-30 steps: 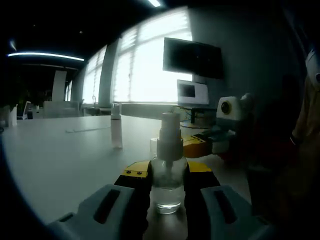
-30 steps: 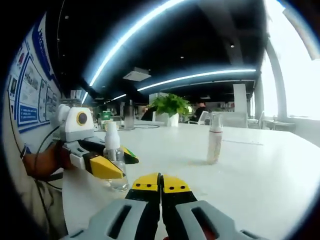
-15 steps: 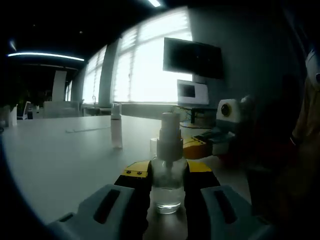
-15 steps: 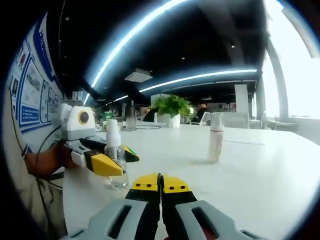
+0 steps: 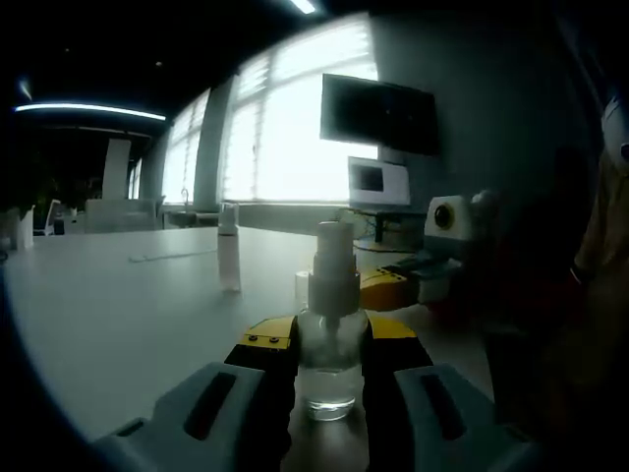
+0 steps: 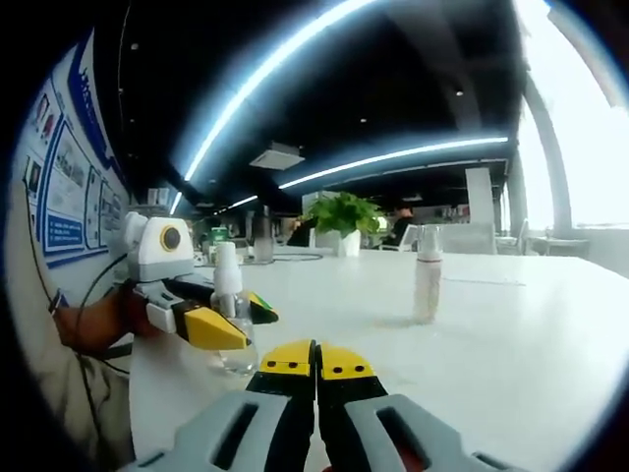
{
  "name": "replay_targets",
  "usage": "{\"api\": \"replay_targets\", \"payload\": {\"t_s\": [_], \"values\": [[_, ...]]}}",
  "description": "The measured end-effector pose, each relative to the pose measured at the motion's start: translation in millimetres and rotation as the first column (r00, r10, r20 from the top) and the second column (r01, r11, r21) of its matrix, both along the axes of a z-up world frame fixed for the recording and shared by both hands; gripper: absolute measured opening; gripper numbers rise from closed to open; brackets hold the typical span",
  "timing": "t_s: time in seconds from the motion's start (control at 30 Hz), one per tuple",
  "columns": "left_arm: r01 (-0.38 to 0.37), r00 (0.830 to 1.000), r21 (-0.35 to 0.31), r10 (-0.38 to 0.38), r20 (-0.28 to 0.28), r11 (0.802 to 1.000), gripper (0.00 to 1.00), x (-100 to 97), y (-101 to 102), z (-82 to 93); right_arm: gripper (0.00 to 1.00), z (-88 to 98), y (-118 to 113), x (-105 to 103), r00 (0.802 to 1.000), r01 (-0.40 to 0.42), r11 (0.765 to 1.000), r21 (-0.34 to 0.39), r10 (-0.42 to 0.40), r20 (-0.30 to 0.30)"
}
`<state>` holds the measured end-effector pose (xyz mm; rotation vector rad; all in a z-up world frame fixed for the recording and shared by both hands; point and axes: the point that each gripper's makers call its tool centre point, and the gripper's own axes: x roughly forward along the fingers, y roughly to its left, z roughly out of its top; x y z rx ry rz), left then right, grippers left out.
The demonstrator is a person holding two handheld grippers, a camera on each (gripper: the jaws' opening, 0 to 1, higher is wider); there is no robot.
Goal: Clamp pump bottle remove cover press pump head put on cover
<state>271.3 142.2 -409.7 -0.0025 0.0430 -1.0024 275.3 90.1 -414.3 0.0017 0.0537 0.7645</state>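
A pale, smooth tabletop (image 5: 108,295) spreads across the lower half of both views. The clear pump bottle (image 5: 328,339) stands upright on it at lower centre of the left gripper view. A slim cover (image 5: 229,258) stands upright farther back, left of centre, and right of centre in the right gripper view (image 6: 427,285). A potted plant (image 6: 341,218) sits on the tabletop's far edge.

A white bench (image 5: 118,295) is seen beneath bright blinded windows (image 5: 295,128), with a dark wall screen (image 5: 378,115) and a small monitor (image 5: 378,182) behind it, while a potted plant (image 6: 344,218), ceiling light strips (image 6: 265,69) and wall posters (image 6: 64,197) are shown across the room.
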Motion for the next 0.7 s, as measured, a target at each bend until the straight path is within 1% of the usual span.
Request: {"api": "replay_targets", "payload": {"t_s": [0.23, 0.47, 0.7], "values": [[0.001, 1.0, 0.001, -0.001, 0.002, 1.0, 0.16, -0.5, -0.1, -0.1, 0.0, -0.1, -2.0, 0.7, 1.0, 0.004, 1.0, -0.003, -0.004, 0.003], [0.001, 1.0, 0.0, -0.001, 0.0, 1.0, 0.16, -0.1, 0.5, -0.2, 0.0, -0.5, -1.8, 0.1, 1.0, 0.011, 1.0, -0.022, -0.011, 0.016], [0.002, 1.0, -0.001, -0.002, -0.003, 1.0, 0.16, -0.6, 0.2, -0.3, 0.0, -0.2, -0.8, -1.2, 1.0, 0.004, 1.0, -0.017, -0.004, 0.012]]}}
